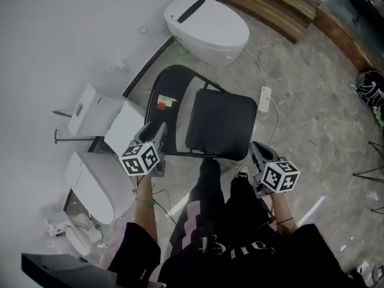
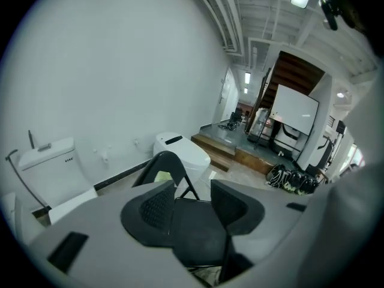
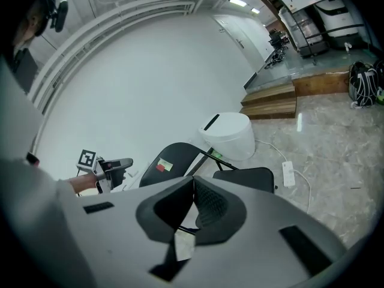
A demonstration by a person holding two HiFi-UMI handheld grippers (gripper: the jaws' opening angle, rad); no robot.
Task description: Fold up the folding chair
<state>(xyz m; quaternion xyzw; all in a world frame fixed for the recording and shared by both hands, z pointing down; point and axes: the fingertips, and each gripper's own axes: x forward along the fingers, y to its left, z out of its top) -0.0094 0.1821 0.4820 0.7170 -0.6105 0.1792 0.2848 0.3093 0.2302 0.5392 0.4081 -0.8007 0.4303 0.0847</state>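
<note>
The black folding chair stands unfolded on the floor, its seat (image 1: pixel 221 123) flat and its backrest (image 1: pixel 170 101) toward the wall, with a red and white sticker on the backrest. My left gripper (image 1: pixel 157 131) hovers at the chair's left side near the backrest frame, open, nothing between its fingers. In the left gripper view the gripper (image 2: pixel 192 206) frames the seat (image 2: pixel 195 236) below the backrest (image 2: pixel 165 164). My right gripper (image 1: pixel 257 149) hangs at the seat's front right corner, shut and empty. The right gripper view shows that gripper (image 3: pixel 193 206), the seat (image 3: pixel 246 177) and the left gripper (image 3: pixel 117 164).
A white toilet (image 1: pixel 207 29) stands just behind the chair, and another toilet (image 1: pixel 96 188) with its tank (image 1: pixel 90 110) sits at the left by the wall. A white power strip (image 1: pixel 265 98) and cable lie right of the seat. The person's legs (image 1: pixel 222 203) stand at the chair's front. Wooden steps (image 1: pixel 276 5) rise beyond.
</note>
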